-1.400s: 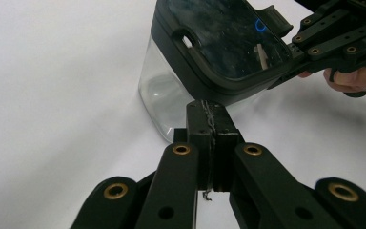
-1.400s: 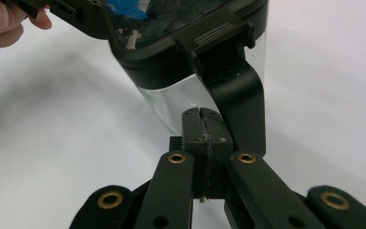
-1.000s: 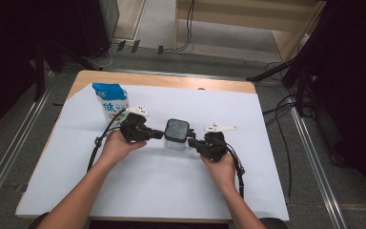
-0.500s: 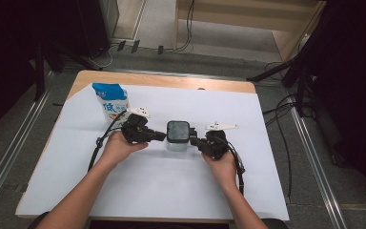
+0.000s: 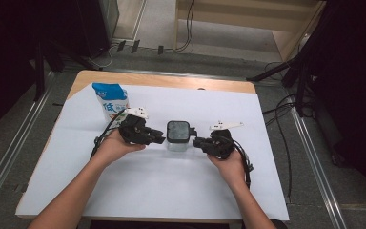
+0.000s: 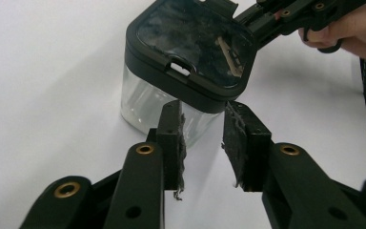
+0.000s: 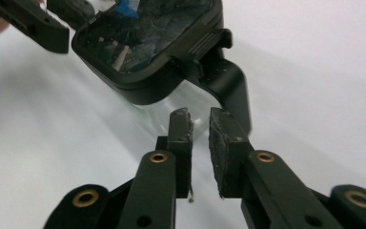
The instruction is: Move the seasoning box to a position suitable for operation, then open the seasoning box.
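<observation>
The clear container (image 5: 178, 138) stands upright on the white sheet (image 5: 162, 191) that covers the desk (image 5: 171, 81), near the middle of the desk. Its body is transparent; a dark lid (image 5: 177, 130) with a tinted window is seated on top. In the right tool view, a ribbed latch tab (image 7: 208, 42) projects from the lid edge, and a black handle-like part (image 7: 231, 90) runs down the side of the container.

The left tool (image 5: 158, 140) lies level at the left side of the container, its tips at the lid edge. In the left tool view, its two pads (image 6: 175, 138) stand apart with a clear gap, just below the lid corner; neither pad presses on the container. The jaws have just been opening, with nothing clamped between them.

The right tool (image 5: 196, 141) lies level at the right side of the container. In the right tool view, its pads (image 7: 219, 143) show a narrow gap, close in front of the container's wall and short of it. These jaws have also just been opening and hold nothing.

A blue and white bag (image 5: 110, 101) stands at the far left of the desk, behind the left hand (image 5: 116, 145) and well apart from the container. Cables (image 5: 243, 164) trail from both tools across the sheet.
</observation>
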`<state>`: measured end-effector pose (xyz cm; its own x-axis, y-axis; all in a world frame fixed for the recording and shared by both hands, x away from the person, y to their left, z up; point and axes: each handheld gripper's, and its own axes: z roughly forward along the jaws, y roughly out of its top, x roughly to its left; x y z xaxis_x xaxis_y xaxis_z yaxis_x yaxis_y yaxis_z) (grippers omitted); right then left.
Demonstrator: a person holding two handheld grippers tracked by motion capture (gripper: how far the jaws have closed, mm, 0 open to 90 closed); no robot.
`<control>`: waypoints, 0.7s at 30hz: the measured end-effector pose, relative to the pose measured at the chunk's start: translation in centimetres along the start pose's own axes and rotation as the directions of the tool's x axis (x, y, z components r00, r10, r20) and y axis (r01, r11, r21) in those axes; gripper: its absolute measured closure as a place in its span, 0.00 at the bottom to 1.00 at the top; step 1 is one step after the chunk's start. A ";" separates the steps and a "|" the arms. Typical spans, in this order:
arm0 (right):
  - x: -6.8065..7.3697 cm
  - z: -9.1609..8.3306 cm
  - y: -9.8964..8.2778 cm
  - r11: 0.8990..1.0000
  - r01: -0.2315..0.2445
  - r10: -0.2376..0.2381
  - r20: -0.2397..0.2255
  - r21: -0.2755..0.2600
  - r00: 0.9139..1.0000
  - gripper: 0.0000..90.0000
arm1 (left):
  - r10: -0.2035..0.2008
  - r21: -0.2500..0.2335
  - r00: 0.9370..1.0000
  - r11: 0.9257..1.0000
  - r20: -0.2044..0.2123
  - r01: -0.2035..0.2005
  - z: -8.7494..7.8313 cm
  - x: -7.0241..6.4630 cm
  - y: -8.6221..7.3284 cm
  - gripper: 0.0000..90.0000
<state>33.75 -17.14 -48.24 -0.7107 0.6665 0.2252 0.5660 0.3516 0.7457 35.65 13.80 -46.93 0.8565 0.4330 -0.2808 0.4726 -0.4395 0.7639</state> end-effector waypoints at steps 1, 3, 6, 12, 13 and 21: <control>-0.1 -0.2 0.0 1.000 0.014 -0.014 0.008 -0.012 1.000 0.84 | -0.002 -0.011 1.000 1.000 0.000 0.002 -0.1 0.0 0.0 0.77; -0.5 -0.6 -0.2 1.000 0.006 -0.007 -0.008 -0.023 1.000 0.77 | 0.000 -0.039 1.000 0.999 -0.006 0.000 -0.4 0.1 0.1 0.76; -1.0 -1.0 -0.6 0.999 -0.017 0.016 -0.008 -0.027 1.000 0.73 | 0.008 -0.057 1.000 0.998 0.001 -0.008 -0.7 0.1 0.1 0.70; -1.5 -0.9 -0.9 1.000 0.001 -0.001 0.005 -0.019 1.000 0.70 | 0.019 -0.010 1.000 1.000 0.003 -0.019 -0.6 0.3 0.1 0.58; -1.6 -0.8 -0.9 1.000 0.003 -0.002 0.006 -0.021 1.000 0.69 | 0.013 -0.007 1.000 1.000 0.004 -0.013 -0.6 0.4 0.3 0.55; -1.8 -0.8 -0.7 1.000 -0.009 0.009 -0.018 -0.010 1.000 0.67 | 0.035 -0.001 0.999 0.999 0.030 -0.035 -0.3 0.9 0.8 0.18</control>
<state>34.33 -19.13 -48.70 -0.7134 0.6572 0.2431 0.5680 0.3393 0.7498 36.74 14.09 -46.45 0.8782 0.3935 -0.2717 0.4426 -0.4537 0.7735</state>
